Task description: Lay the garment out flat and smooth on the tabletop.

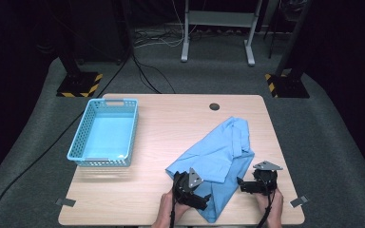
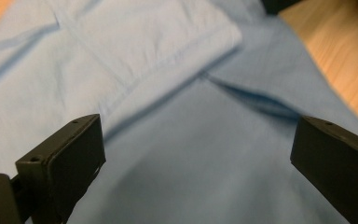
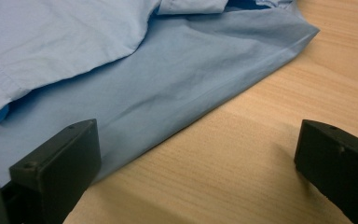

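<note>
One light blue shirt (image 1: pixel 221 154) lies crumpled on the right half of the wooden tabletop (image 1: pixel 171 123), running from near the middle of the far side down to the near edge, with a folded sleeve lying over its body. Above its near part hovers the left hand-held gripper (image 1: pixel 204 198), its jaws spread wide over the cloth and grasping nothing, while the right hand-held gripper (image 1: pixel 241 183) is at the shirt's right hem, also released, one jaw over the fabric and one over bare wood. Well apart on the left side stands an empty light blue basket (image 1: pixel 83 135).
</note>
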Demonstrator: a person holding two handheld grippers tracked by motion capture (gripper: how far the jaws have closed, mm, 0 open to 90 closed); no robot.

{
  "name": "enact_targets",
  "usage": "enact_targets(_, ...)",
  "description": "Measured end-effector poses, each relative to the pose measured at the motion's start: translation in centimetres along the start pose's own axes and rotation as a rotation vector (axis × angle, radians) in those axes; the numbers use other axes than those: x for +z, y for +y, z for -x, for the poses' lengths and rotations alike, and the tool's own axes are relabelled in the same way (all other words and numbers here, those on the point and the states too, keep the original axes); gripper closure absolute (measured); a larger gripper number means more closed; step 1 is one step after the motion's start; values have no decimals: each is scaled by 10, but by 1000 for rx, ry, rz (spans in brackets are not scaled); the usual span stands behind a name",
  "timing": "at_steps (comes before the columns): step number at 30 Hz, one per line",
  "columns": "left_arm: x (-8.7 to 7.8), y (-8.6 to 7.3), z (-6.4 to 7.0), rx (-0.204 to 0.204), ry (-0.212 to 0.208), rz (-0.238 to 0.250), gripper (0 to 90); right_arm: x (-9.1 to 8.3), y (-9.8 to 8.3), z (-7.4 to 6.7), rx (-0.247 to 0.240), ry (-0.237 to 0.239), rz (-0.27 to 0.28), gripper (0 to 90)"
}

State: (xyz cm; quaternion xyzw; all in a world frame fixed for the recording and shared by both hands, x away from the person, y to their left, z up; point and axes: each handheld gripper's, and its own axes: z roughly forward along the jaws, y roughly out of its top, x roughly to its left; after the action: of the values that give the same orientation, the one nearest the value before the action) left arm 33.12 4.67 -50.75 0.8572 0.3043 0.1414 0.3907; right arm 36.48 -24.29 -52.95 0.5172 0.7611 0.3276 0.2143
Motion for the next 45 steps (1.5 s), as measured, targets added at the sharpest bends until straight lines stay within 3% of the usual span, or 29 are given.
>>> enact_targets(2,5,16,1,32,-13,-6,29,1,1,0,-1,-4,0,0)
enact_targets(12,45,45,-1,84,-46,-89,36,1,1,0,6,-10,-2,0)
enact_targets(16,61,51,1,101,-48,-142,79,1,1,0,6,-11,-2,0)
enact_targets(19,67,51,0,97,-53,-168,172,1,1,0,9,-13,-2,0)
enact_targets(22,68,52,0,103,-52,-150,257,1,1,0,10,-13,-1,0)
enact_targets(27,68,53,-1,108,-58,-127,472,1,1,1,13,-16,-1,0)
enact_targets(30,68,53,-4,91,-60,-119,581,1,1,1,14,-16,-1,0)
enact_targets(31,66,53,-8,63,-83,-104,581,1,1,1,13,-16,-1,0)
enact_targets(33,64,54,-12,37,-106,-79,704,1,1,1,14,-17,-1,0)
enact_targets(35,60,56,-15,43,-97,-51,769,1,1,1,14,-17,-1,0)
enact_targets(41,49,64,-24,76,-37,14,851,1,1,1,14,-18,-1,0)
enact_targets(45,39,71,-39,53,-9,44,858,1,1,1,16,-20,-1,0)
